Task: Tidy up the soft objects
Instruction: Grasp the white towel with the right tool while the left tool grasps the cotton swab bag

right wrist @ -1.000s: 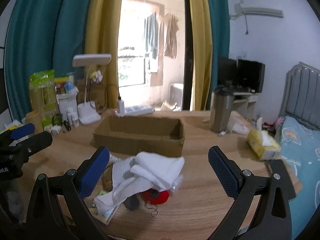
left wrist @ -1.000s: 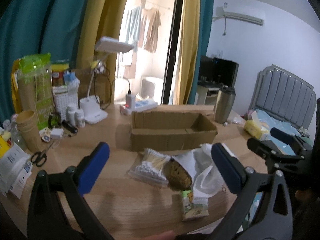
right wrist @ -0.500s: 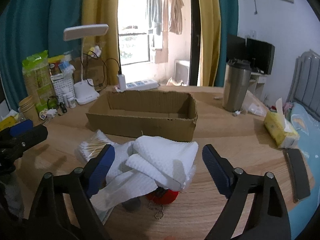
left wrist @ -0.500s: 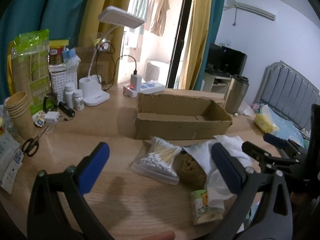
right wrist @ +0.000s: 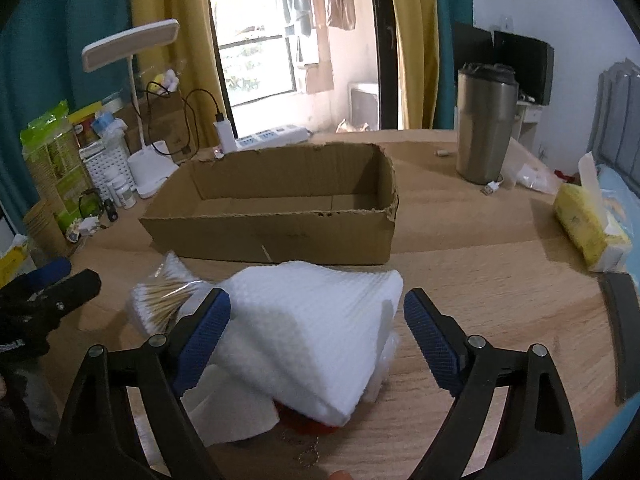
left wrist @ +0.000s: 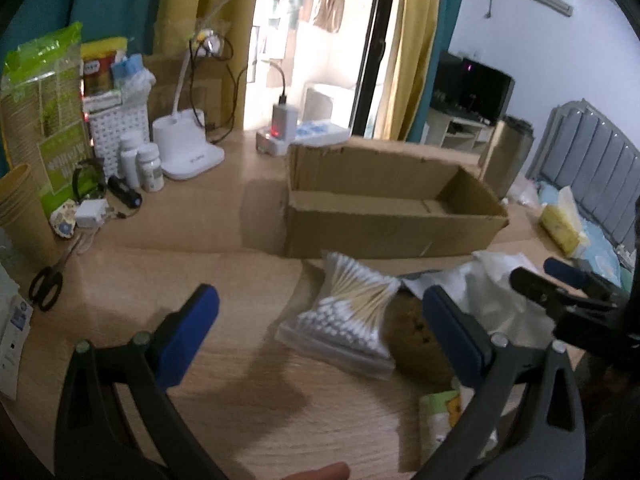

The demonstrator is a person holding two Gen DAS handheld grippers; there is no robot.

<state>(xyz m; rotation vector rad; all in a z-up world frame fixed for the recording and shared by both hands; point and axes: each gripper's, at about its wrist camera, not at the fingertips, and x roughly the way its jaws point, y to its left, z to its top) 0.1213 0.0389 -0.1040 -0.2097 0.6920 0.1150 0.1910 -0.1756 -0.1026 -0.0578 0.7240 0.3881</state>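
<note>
A folded white towel (right wrist: 312, 320) lies on top of a pile on the wooden table, with a red object (right wrist: 308, 426) showing under its near edge. My right gripper (right wrist: 316, 340) is open, its blue pads on either side of the towel. A clear bag of cotton swabs (left wrist: 348, 312) lies left of the pile, next to a brown sponge-like lump (left wrist: 412, 324). My left gripper (left wrist: 320, 340) is open and empty, just above the table in front of the swabs. An open, empty cardboard box (right wrist: 280, 208) stands behind the pile.
A steel tumbler (right wrist: 486, 128) and a yellow tissue pack (right wrist: 588, 224) stand at the right. A white desk lamp (left wrist: 188, 148), pill bottles (left wrist: 140, 160), paper cups (left wrist: 20, 208) and scissors (left wrist: 48, 284) crowd the left. A power strip (right wrist: 272, 136) sits behind the box.
Both grippers have moved forward and lower toward the pile. The right gripper's pads now flank the white towel; the left one has closed in on the cotton swabs.
</note>
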